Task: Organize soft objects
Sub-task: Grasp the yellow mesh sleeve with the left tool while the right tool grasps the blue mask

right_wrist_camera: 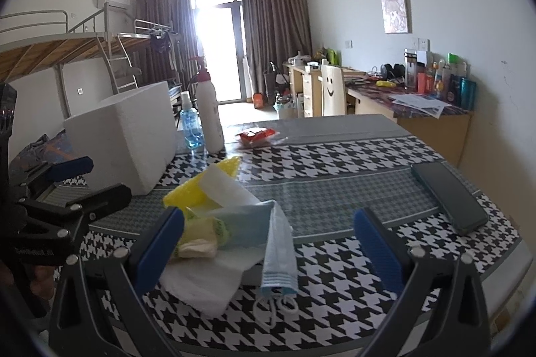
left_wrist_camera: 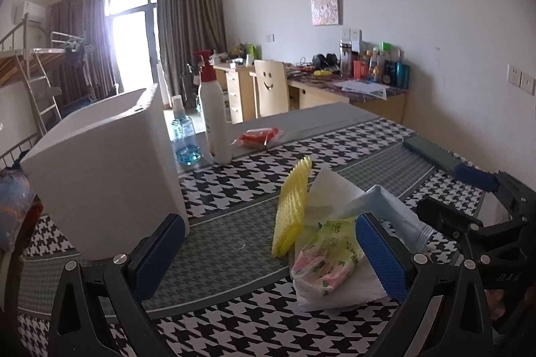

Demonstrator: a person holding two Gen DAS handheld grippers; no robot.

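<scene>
A heap of soft things lies on the houndstooth table: a yellow foam net (left_wrist_camera: 291,209) (right_wrist_camera: 187,191), a green and pink tissue pack (left_wrist_camera: 330,253) (right_wrist_camera: 201,233), white paper towels (left_wrist_camera: 338,290) (right_wrist_camera: 204,283) and a light blue face mask (right_wrist_camera: 279,253) (left_wrist_camera: 392,209). A white foam box (left_wrist_camera: 104,169) (right_wrist_camera: 127,139) stands open-topped to the left. My left gripper (left_wrist_camera: 268,259) is open and empty, with the heap by its right finger. My right gripper (right_wrist_camera: 268,253) is open, with the mask between its fingers and not gripped.
A white pump bottle (left_wrist_camera: 214,119) (right_wrist_camera: 208,112) and a blue spray bottle (left_wrist_camera: 183,135) (right_wrist_camera: 191,125) stand behind the box. A red packet (left_wrist_camera: 259,135) (right_wrist_camera: 258,134) lies farther back. A dark phone (right_wrist_camera: 449,196) (left_wrist_camera: 432,151) lies to the right. A desk and chair stand beyond.
</scene>
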